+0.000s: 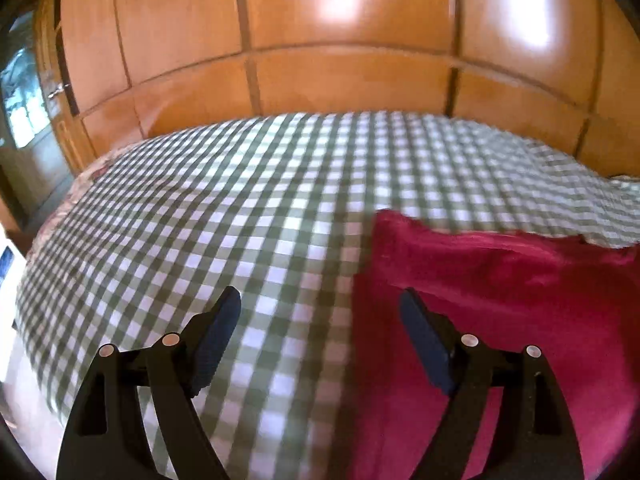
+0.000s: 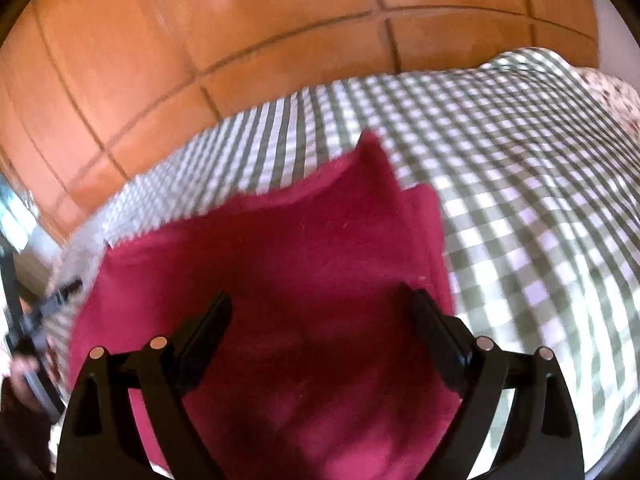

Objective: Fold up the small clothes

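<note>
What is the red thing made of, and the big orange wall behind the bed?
The dark red garment looks like soft matte fabric, probably cotton knit: it creases and shows no shine. The orange-brown panelled wall looks like varnished wood: bright glare sits on it.

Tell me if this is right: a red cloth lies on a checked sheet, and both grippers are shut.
Not quite. The red cloth does lie on the checked sheet, but both wrist views show the left gripper and the right gripper open, gripping nothing.
</note>
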A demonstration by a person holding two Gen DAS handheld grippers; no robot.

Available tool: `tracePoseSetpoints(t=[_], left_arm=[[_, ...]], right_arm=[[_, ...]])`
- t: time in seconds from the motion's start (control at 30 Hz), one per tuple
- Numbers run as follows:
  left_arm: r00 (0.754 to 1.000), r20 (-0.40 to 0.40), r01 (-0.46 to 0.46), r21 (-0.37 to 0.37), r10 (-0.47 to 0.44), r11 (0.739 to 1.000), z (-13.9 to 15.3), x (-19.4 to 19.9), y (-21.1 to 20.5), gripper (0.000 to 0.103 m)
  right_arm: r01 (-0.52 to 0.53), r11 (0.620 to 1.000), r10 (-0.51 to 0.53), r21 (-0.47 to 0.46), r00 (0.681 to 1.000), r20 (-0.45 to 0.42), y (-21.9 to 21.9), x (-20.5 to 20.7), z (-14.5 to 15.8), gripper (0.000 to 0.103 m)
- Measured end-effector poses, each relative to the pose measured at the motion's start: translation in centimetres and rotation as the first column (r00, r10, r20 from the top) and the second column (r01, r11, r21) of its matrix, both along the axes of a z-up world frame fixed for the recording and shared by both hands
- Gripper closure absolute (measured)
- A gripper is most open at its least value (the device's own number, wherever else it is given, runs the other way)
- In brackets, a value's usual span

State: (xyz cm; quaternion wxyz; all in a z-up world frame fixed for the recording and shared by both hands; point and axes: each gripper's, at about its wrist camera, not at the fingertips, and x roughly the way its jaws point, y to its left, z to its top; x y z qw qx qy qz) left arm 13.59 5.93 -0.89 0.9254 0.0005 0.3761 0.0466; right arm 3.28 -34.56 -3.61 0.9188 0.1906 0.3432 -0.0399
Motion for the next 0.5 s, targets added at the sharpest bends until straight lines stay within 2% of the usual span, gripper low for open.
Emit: tracePoseSetpoints(t=[0.1,0.17,0.27,0.37,0.5], left_arm=[[0.998,0.025,0.059,-0.08,-0.057,0.995,0.8,-2.2,-0.6,0.022],[0.993,0.024,0.122,-0.147,-0.12,0.982,0.9,-3.5,-1.7,0.022],[0.981,-0.005,0.189,-0.16,-0.193,0.969,0.4,-4.4,-3.9,0.022],[0.971,-0.041,0.225,-0.152,-0.234,0.962,-0.9,-4.8,-5.9,0.022],[0.966,-0.096,0.229,-0.126,-0.241,0.965,-2.5,-4.7,-7.0,0.022]], right_arm=[[0.064,0.997,-0.065,0.045,0.997,0.036,-1.7,-1.7,1.1,0.01],[0.082,0.993,-0.084,0.087,0.996,0.023,-2.8,-2.3,0.8,0.01],[0.087,0.985,-0.083,0.151,0.996,-0.034,-3.6,-3.0,-0.7,0.01],[0.045,0.973,-0.023,0.226,0.995,-0.098,-3.3,-3.5,-2.8,0.01],[0.003,0.976,0.016,0.218,0.996,-0.085,-2.3,-4.9,-3.2,0.011]])
